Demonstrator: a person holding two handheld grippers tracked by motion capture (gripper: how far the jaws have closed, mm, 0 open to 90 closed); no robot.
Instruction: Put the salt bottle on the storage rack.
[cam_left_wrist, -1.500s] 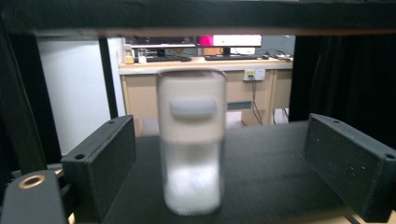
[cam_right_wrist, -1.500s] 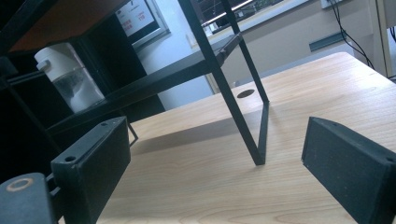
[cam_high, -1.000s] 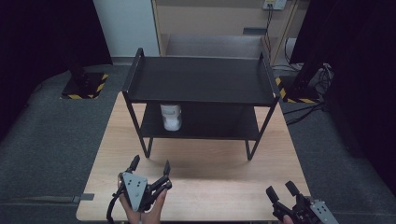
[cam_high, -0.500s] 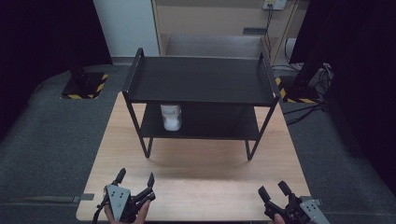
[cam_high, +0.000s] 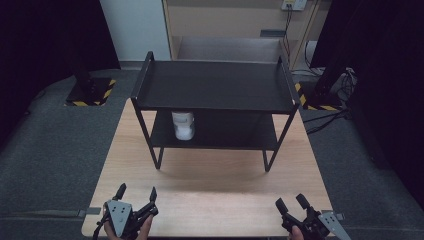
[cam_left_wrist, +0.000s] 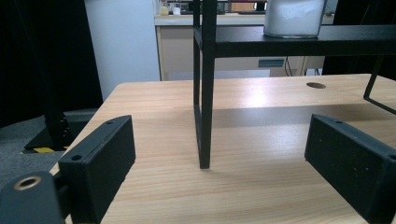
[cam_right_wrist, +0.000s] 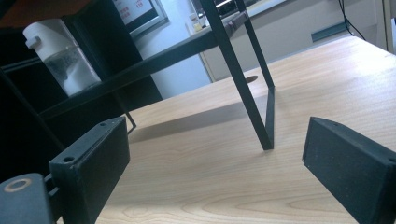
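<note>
Table (cam_high: 210, 200) — black rack (cam_high: 215, 85), jar (cam_high: 183, 125) inside

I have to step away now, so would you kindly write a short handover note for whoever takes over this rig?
Left gripper: open, empty, at the table's near left edge.
Right gripper: open, empty, at the near right edge.
White jar: upright on the lower shelf of the black two-tier rack, left of centre; the top shelf is bare.
Wooden table: bare between grippers and rack.
Done: nothing is gripped, and both grippers sit well short of the rack.
Left: probably reach under the top shelf and grasp the jar.
</note>
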